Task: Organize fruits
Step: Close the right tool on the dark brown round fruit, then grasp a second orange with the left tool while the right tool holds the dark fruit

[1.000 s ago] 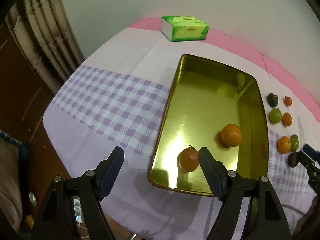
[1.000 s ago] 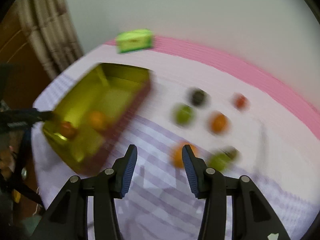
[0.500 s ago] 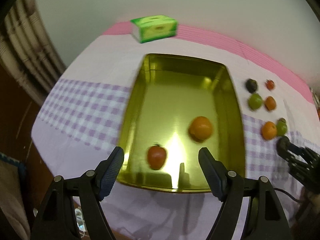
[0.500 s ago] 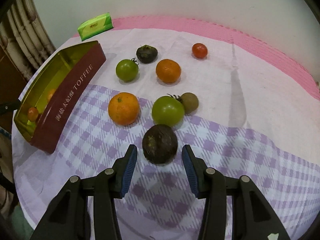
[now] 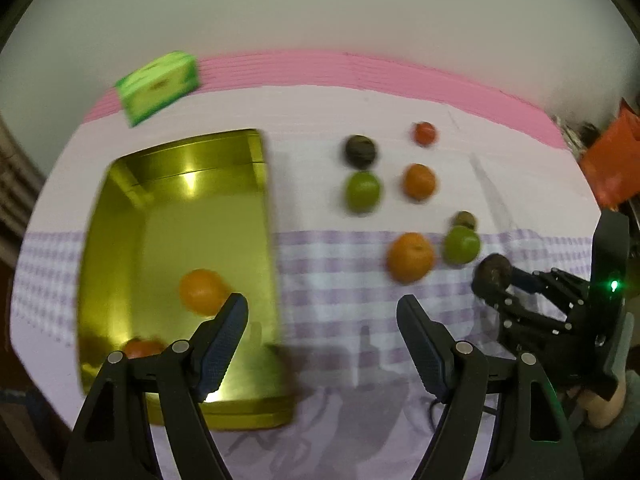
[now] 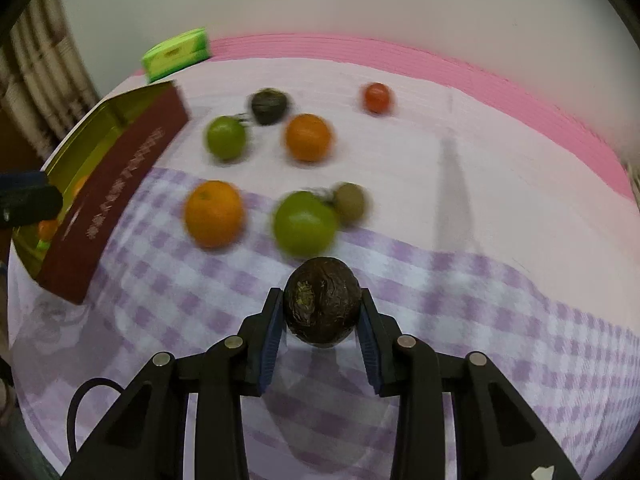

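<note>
My right gripper [image 6: 320,312] is shut on a dark wrinkled passion fruit [image 6: 322,301] just above the checked cloth; it also shows in the left wrist view [image 5: 493,276]. My left gripper [image 5: 322,328] is open and empty, above the cloth just right of the gold tin [image 5: 108,208]. The tin holds an orange [image 5: 202,291] and a red tomato [image 5: 140,348]. On the cloth lie an orange [image 6: 214,213], a green tomato [image 6: 305,224], a kiwi [image 6: 350,202], a smaller orange [image 6: 309,137], a green tomato [image 6: 225,137], a dark fruit [image 6: 269,105] and a small red tomato [image 6: 377,97].
A green tissue pack [image 5: 158,86] lies at the back left by the wall. The tin's red outer wall [image 6: 116,200] faces the fruits. Curtains [image 6: 40,64] hang at the left. An orange bag [image 5: 616,160] sits at the far right.
My right gripper has closed on the passion fruit that lay between its fingers. My left gripper has swung right, from over the tin toward the fruits.
</note>
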Motion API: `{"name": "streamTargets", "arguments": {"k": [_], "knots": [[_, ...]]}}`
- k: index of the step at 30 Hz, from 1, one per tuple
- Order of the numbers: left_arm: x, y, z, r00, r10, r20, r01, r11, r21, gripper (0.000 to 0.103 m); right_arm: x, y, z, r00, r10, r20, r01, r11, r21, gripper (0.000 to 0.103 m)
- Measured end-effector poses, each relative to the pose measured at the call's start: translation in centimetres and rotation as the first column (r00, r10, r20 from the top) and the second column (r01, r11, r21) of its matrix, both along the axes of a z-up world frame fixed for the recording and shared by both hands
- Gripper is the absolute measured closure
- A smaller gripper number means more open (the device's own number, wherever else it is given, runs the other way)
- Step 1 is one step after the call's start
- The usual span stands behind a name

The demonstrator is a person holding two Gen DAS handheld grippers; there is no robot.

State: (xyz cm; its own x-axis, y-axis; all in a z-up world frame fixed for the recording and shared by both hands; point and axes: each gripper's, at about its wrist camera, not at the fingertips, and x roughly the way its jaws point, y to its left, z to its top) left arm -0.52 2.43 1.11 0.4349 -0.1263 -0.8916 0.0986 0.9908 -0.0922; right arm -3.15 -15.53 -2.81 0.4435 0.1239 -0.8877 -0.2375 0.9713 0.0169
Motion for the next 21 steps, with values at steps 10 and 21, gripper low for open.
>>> {"name": "streamTargets", "arguments": {"k": [10,21], "knots": [[2.7,-4.7,-3.2,0.995,-0.047,-0.085,0.045,0.998,-0.034,0.026,0.3,-5.4,0.0,0.992,-0.124,0.005,0.123,0.992,0.006,0.07],[4.8,-6.1,-5.7,0.988,-0.037,-0.147,0.03,0.998,-0.048,0.035,0.2,-5.7,0.0,0.992,-0.126,-0.001,0.126,0.991,0.035,0.068]]}}
